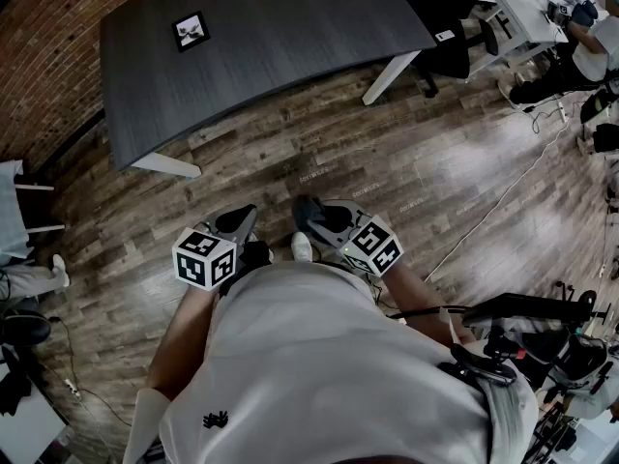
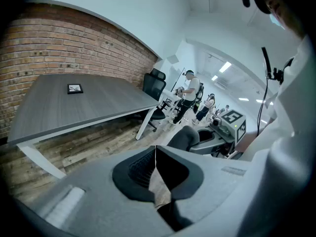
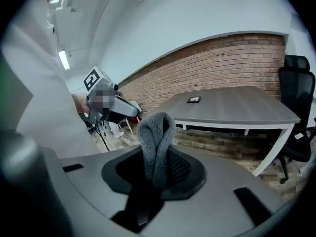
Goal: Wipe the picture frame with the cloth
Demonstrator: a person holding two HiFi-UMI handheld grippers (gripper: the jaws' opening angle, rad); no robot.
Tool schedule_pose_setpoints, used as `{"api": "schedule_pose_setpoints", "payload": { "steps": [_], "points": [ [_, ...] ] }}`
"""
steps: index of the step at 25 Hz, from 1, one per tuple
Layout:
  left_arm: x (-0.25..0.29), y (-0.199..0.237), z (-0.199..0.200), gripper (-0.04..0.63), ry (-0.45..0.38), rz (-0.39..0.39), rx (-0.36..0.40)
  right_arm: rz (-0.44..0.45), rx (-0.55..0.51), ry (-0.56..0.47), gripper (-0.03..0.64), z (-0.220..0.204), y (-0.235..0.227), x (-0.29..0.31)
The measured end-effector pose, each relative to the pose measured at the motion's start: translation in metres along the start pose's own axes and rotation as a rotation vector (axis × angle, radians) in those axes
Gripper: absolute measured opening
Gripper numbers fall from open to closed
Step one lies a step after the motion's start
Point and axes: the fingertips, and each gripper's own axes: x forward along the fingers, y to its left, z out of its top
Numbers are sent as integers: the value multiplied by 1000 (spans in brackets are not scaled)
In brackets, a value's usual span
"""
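Person stands on the wood floor (image 1: 319, 162), well apart from the grey worktop (image 1: 290, 37). The picture frame (image 1: 191, 31) lies flat near the worktop's far side by the brick wall, with nothing else on that surface. Right claw (image 3: 155, 169) is clamped on a folded grey fleecy cloth (image 3: 157, 137), and a thick loop of it sticks up past the tips. Left claw (image 2: 156, 168) is closed tight with nothing in it. Both point down and forward, neither is near the frame, so wiping is not begun by my read. Risks: the frame looks small and loose, so a one-sided wipe could just skid it along or off the far edge unless the left claw opens or presses to steady it. The cloth loop is bulky and could snag or pull out under drag. Reaching the far side means leaning over the worktop. Cables (image 1: 503, 201) trail on the floor at right, a trip hazard on the walk-up.
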Motion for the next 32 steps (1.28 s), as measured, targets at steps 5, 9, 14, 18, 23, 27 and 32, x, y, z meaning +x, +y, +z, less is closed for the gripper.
{"api": "schedule_pose_setpoints", "payload": {
  "steps": [5,9,14,18,23,27,32],
  "points": [
    [0,14,15,14,-35,50,-3,19,-2,18,107,1,-19,10],
    [4,52,24,14,-41,60,-37,20,-22,22,106,25,-41,36],
    [4,130,62,14,-73,57,-63,-21,5,39,107,78,-75,89],
    [-12,200,103,14,-101,29,-74,-26,-47,55,109,141,-89,146],
    [-16,293,137,14,-143,62,-107,-73,-57,31,109,208,-124,203],
    [-6,354,158,15,-180,111,-173,-71,-79,52,109,230,-142,230],
    [21,406,195,66,-217,175,-225,-36,-89,69,109,250,-183,250]
  ]
}}
